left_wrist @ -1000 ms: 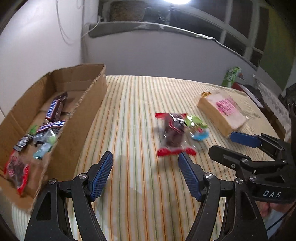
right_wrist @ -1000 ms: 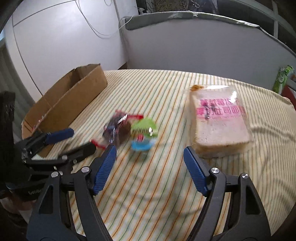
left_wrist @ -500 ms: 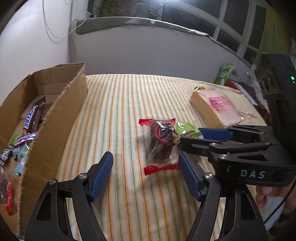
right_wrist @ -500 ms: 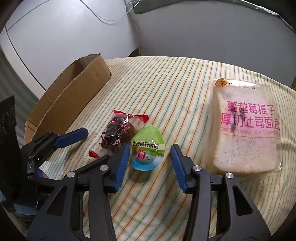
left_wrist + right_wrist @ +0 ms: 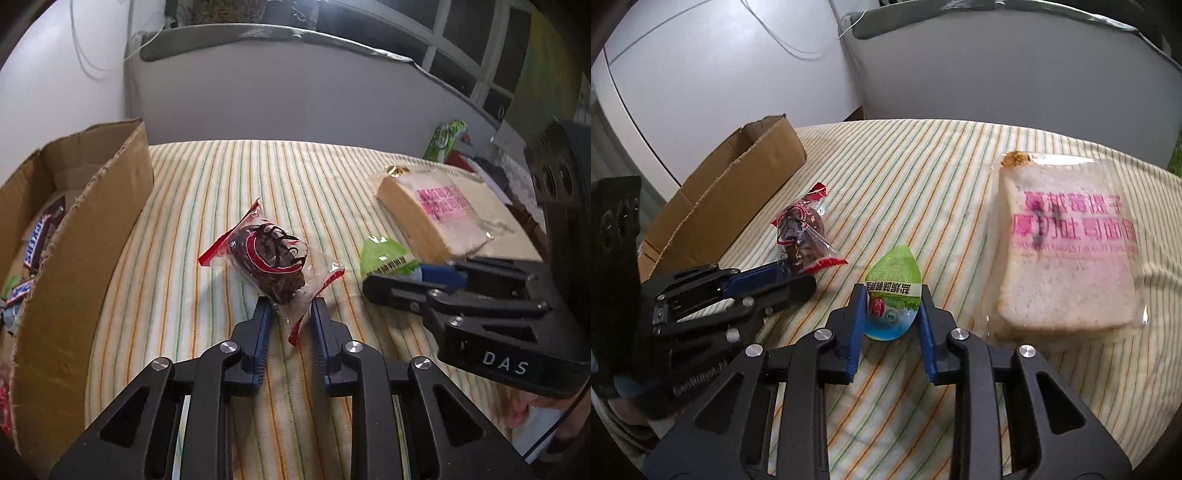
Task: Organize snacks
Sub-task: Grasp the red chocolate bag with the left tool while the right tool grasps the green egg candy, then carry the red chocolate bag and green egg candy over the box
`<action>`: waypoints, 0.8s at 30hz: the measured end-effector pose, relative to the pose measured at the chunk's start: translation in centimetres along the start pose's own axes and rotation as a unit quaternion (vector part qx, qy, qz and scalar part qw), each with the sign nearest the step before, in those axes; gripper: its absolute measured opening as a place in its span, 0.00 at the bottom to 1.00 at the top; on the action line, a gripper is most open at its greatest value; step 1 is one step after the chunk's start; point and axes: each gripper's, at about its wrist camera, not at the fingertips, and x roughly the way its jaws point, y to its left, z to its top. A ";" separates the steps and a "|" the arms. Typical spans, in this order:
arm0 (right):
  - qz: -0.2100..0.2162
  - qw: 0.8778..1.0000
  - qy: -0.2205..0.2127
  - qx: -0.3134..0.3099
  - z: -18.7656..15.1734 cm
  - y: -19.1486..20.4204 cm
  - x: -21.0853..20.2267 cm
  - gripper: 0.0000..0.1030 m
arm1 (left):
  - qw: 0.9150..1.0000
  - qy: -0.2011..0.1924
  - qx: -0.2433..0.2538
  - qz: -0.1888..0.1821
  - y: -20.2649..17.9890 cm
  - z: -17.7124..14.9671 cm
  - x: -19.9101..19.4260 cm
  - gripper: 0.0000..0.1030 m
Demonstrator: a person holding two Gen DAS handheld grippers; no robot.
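Both tongs (image 5: 290, 309) (image 5: 892, 301) tight around snack packets (image 5: 271, 264) (image 5: 892, 295)

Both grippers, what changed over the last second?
The left gripper advanced and shut on the red-wrapped snack; the right gripper advanced and shut on the green jelly cup. The bread bag and cardboard box stayed put.

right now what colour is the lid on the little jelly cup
Green with a white label band on the jelly cup; right wrist view shows it best.
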 end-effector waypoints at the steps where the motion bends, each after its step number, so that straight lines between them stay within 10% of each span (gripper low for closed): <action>1: 0.001 1.000 -0.003 0.004 -0.2 0.0 -0.2 0.26 | 1.000 0.000 -0.006 -0.004 0.2 0.0 0.0 0.16; 24: -0.004 0.997 -0.072 0.040 -4.7 1.9 -4.2 0.26 | 0.997 -0.060 -0.003 -0.043 0.5 -2.5 -5.7 0.04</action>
